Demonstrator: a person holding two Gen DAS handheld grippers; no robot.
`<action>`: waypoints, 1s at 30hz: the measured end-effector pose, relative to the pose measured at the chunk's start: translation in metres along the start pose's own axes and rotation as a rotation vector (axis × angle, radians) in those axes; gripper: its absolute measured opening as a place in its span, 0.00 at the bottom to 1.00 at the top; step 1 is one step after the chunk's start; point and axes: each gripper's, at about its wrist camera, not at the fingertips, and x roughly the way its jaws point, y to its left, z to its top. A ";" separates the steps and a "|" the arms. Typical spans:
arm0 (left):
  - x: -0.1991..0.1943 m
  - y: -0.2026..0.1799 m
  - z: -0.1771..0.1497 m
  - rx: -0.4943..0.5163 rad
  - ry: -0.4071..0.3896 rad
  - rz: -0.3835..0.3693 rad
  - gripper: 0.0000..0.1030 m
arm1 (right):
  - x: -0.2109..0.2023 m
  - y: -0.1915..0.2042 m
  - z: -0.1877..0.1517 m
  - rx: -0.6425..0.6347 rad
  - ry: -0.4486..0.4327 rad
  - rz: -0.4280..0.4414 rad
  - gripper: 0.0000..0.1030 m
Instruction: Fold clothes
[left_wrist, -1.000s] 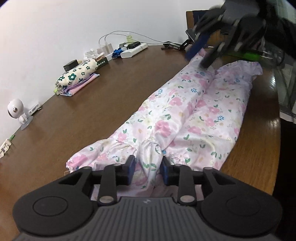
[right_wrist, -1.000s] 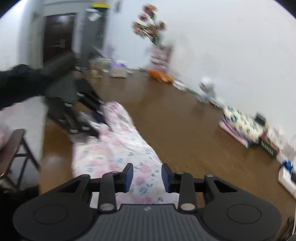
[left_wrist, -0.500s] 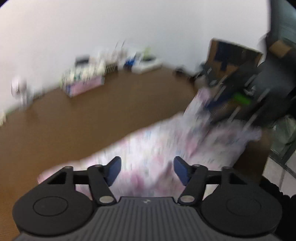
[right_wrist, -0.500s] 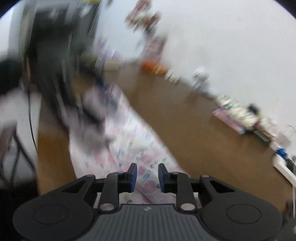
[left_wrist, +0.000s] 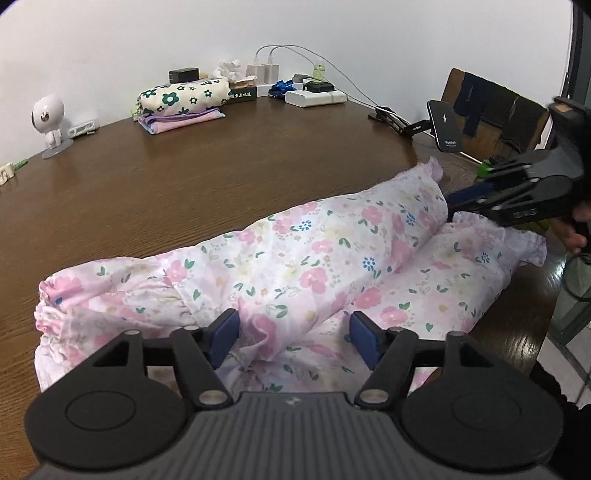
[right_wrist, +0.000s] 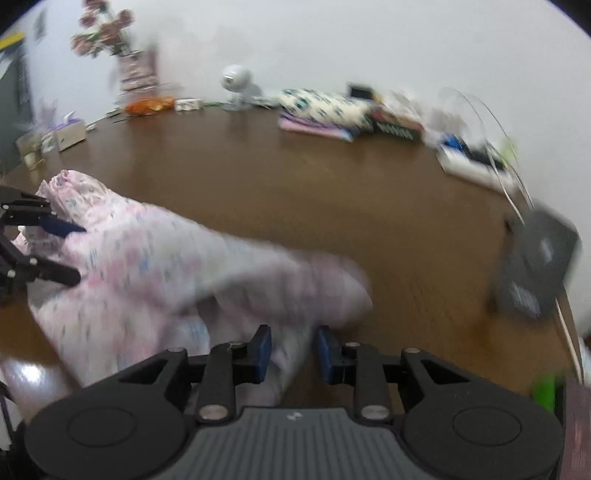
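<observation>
One floral garment (left_wrist: 314, 266) lengthwise along table edge (left_wrist: 524, 295)

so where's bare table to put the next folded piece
Widest bare stretch: brown table between the floral garment and the folded stack by the wall. Crowded: the wall edge with the camera figure, chargers and power strip; the near edge is covered by the garment.

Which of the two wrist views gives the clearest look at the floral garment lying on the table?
The left wrist view: the floral garment is sharp there, its flower print and gathered hems clear along its length. The right wrist view shows the same garment motion-blurred, print smeared.
</observation>
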 end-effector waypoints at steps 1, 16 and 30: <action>0.001 -0.001 0.000 0.005 0.000 -0.001 0.74 | -0.011 -0.005 -0.005 0.023 -0.022 -0.005 0.27; 0.003 -0.005 -0.002 0.042 0.004 0.000 0.79 | -0.050 0.010 -0.053 -0.181 -0.118 0.348 0.03; 0.005 -0.005 -0.005 0.066 -0.001 0.013 0.83 | 0.012 -0.043 -0.014 0.282 -0.030 0.487 0.07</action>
